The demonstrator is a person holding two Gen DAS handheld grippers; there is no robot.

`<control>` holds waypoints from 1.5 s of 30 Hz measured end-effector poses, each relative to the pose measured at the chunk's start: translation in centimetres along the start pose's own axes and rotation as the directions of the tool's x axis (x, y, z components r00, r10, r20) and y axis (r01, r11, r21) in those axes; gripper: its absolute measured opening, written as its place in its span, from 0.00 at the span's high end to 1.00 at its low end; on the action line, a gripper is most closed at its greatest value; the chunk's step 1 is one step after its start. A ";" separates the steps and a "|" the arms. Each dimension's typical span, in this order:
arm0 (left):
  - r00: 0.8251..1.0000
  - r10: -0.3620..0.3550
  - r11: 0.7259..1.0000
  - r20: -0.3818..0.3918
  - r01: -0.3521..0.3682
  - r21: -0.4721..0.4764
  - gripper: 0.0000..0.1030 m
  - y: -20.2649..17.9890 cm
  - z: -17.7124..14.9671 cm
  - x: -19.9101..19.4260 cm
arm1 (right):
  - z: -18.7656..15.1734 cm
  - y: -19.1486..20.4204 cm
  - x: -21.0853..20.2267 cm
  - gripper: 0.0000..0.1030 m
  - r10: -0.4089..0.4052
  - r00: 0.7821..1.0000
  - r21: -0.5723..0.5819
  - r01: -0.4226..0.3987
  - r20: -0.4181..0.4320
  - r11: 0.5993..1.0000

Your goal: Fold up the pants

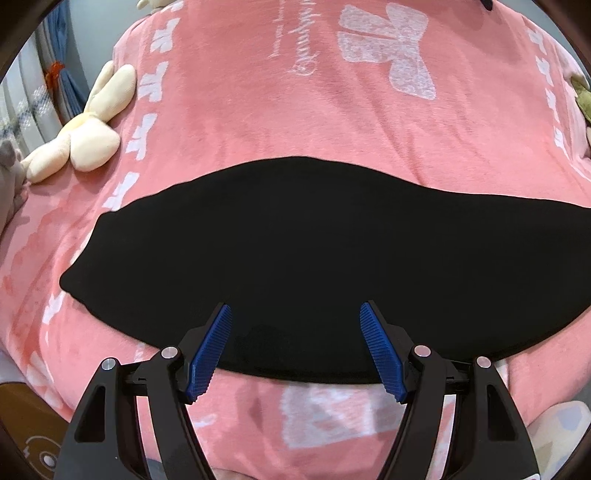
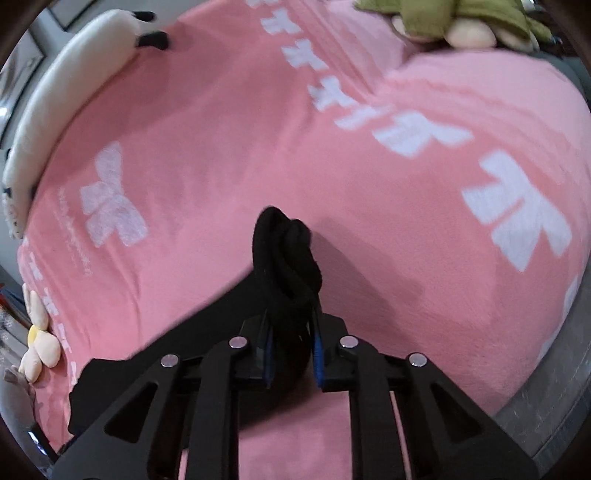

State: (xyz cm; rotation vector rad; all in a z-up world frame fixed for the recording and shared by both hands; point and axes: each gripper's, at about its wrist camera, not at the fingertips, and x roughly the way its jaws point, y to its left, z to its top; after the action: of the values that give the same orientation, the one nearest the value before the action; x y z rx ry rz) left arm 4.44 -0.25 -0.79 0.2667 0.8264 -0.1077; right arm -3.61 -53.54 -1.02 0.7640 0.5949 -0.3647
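Two views showed different things. Only the left view showed the black pants [image 1: 314,258] lying flat across the pink blanket [image 1: 295,110], with the left gripper [image 1: 295,314] wide open above their near edge, holding nothing. Only the right view showed the right gripper [image 2: 291,332] squeezing a bunched end of the pants [image 2: 284,251]. The pants ran off the left view's right edge.

Past the left claw [image 1: 295,314], the black pants [image 1: 314,266] run off the right edge, so their far end is cut off. The pants show no seam or fold line, only flat black. The right claw [image 2: 291,332] hides the cloth between its blue pads [image 2: 317,354]. Far ahead, a green plush toy [image 2: 454,18] is cropped by the top edge.
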 end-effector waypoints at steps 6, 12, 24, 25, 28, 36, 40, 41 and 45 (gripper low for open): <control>0.998 -0.057 0.996 -0.001 0.057 -0.074 0.33 2.0 -0.3 -0.3 | 0.8 8.2 -2.7 0.86 0.113 0.992 -0.123 -0.106 0.053 0.987; 0.996 -0.086 0.991 0.006 0.086 -0.101 0.33 2.9 -0.7 -0.8 | -0.2 18.2 -4.0 0.86 0.269 0.963 -0.252 -0.254 0.027 0.934; 0.987 -0.161 0.974 0.005 0.160 -0.162 0.33 4.5 -1.2 -1.1 | -9.1 32.6 -0.4 0.86 0.334 0.930 -0.440 -0.368 -0.156 0.819; 0.986 -0.168 0.972 0.006 0.166 -0.167 0.33 4.6 -1.3 -1.1 | -10.3 33.3 0.3 0.86 0.325 0.928 -0.448 -0.372 -0.181 0.813; 0.983 -0.185 0.967 0.008 0.184 -0.176 0.33 4.7 -1.3 -1.1 | -13.5 34.1 2.5 0.86 0.293 0.922 -0.462 -0.381 -0.252 0.801; 0.976 -0.219 0.956 0.010 0.217 -0.196 0.32 5.0 -1.5 -0.9 | -20.0 34.3 7.3 0.86 0.185 0.911 -0.491 -0.360 -0.370 0.794; 0.973 -0.229 0.954 0.007 0.225 -0.197 0.32 5.0 -1.5 -0.9 | -19.5 34.5 6.9 0.86 0.188 0.923 -0.495 -0.343 -0.336 0.798; 0.973 -0.231 0.953 0.007 0.228 -0.198 0.32 5.0 -1.5 -0.8 | -18.6 34.6 6.0 0.86 0.208 0.929 -0.485 -0.341 -0.307 0.806; 0.970 -0.241 0.949 0.005 0.237 -0.209 0.32 5.3 -1.5 -0.8 | -15.2 35.2 2.0 0.86 0.294 0.940 -0.466 -0.342 -0.175 0.816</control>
State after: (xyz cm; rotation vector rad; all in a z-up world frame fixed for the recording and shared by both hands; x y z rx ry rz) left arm 3.91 5.27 -0.16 -0.0317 0.8815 -0.2444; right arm 10.32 -18.92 7.95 0.3751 0.6026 0.1402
